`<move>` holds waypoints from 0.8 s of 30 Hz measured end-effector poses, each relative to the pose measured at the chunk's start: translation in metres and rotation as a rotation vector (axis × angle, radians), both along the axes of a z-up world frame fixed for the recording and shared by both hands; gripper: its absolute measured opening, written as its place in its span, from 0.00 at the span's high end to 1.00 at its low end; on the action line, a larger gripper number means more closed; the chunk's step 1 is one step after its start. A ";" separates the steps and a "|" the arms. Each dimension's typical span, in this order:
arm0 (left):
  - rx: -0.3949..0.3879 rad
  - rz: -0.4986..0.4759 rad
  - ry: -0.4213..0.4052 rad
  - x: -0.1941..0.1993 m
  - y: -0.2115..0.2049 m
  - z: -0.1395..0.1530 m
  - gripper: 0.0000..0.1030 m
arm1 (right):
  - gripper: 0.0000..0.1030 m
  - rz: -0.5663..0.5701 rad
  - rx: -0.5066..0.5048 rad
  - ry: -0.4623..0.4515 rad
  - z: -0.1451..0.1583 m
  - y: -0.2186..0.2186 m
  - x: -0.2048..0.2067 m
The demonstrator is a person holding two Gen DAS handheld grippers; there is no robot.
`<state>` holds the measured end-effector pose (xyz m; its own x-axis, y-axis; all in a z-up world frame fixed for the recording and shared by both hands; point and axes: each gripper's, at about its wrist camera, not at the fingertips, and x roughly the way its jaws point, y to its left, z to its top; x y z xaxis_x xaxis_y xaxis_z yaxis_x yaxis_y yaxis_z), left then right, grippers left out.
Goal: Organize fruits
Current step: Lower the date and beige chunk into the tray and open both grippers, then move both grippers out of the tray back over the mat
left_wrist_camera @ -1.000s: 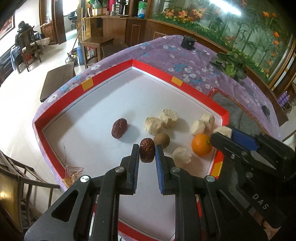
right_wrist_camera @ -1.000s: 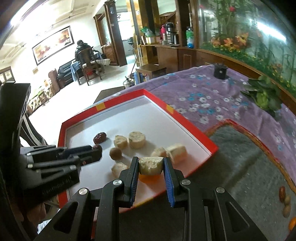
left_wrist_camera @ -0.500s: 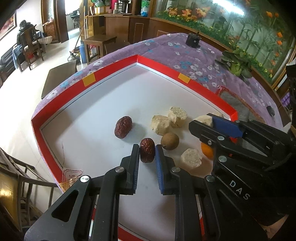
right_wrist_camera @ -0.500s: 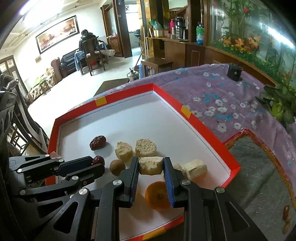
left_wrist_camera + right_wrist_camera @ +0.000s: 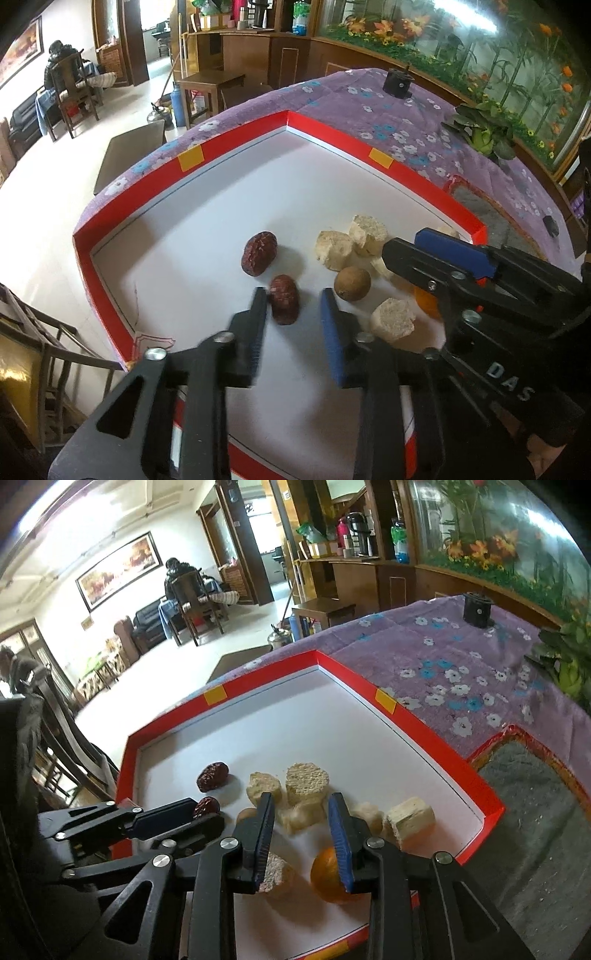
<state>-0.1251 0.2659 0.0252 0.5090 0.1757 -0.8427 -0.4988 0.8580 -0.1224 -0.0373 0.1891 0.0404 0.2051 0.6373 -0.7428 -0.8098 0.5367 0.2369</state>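
Two hand-held grippers hang over the red-walled tray on the cloth-covered bench, and both have just let go. Left hand-held gripper: a second ago clamped on a red date, its jaws are now opening; the date lies on the white floor of the tray, against the left pad and clear of the right, just near of a second date. Right hand-held gripper: earlier shut on a pale spongy chunk, its jaws are likewise opening; the chunk sits between the tips, apparently free, among similar chunks toward the right wall; an orange lies near of it, partly behind the right jaw; a small brown round fruit rests between the two groups. Reading: both pieces are delivered, dates left, chunks right; sorting seems partly done.
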 end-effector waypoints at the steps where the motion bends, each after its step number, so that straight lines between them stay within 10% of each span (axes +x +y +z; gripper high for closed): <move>1: -0.001 0.000 -0.004 -0.001 0.000 0.001 0.55 | 0.66 -0.005 0.006 0.002 0.002 -0.002 0.000; 24: 0.079 -0.126 -0.076 0.023 -0.077 0.028 0.39 | 0.57 -0.232 -0.012 -0.081 0.019 -0.126 -0.007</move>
<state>-0.1018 0.1889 0.0536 0.5932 0.1710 -0.7867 -0.3786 0.9216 -0.0852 -0.0439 0.0628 0.0598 0.4041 0.5570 -0.7255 -0.6805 0.7132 0.1685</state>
